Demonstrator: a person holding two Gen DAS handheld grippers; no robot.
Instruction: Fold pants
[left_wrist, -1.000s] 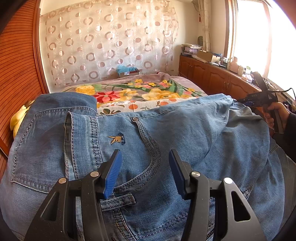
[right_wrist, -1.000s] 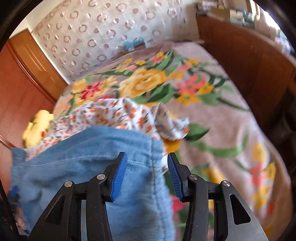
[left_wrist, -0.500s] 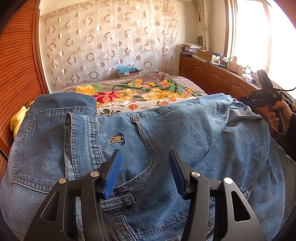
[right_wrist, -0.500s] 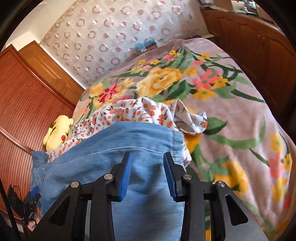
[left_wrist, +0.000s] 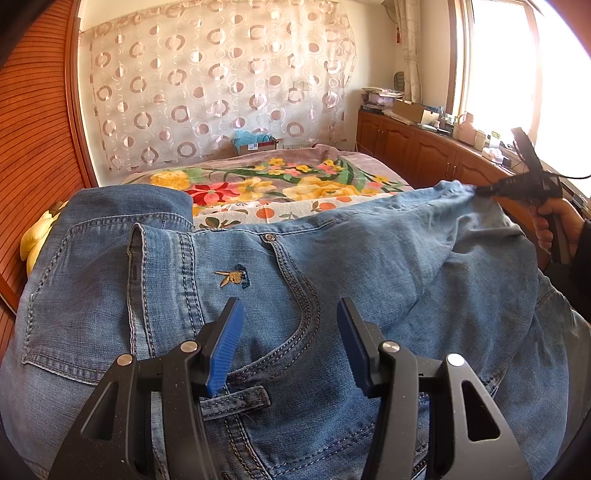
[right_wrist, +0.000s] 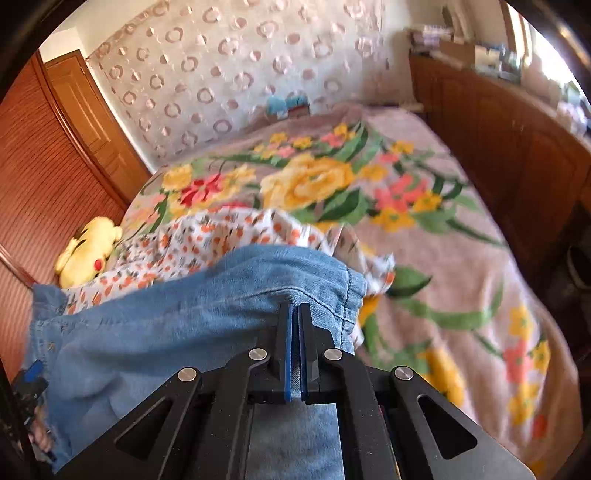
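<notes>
Blue denim pants (left_wrist: 369, 266) lie across the bed in front of me, waist and front pocket nearest the left wrist camera. My left gripper (left_wrist: 289, 306) hovers open just over the pocket seam, with nothing pinched between its blue pads. The pant leg stretches off to the right, where my right gripper (left_wrist: 480, 191), held by a hand (left_wrist: 554, 225), grips it near the end. In the right wrist view the right gripper (right_wrist: 295, 310) is shut on a fold of the pants (right_wrist: 184, 314) close to the hem, and the cloth puckers up between the pads.
A floral bedspread (right_wrist: 424, 258) covers the bed. A white cloth with orange print (right_wrist: 192, 251) lies under the pants. A yellow plush toy (right_wrist: 85, 251) sits by the wood-panelled wall (left_wrist: 33, 147). Wooden cabinets (left_wrist: 417, 155) run along the right. A patterned curtain (left_wrist: 221, 85) hangs behind.
The right gripper's jaws have closed onto the denim near the hem and drawn it up and outward a little. The left gripper has kept still and open.
</notes>
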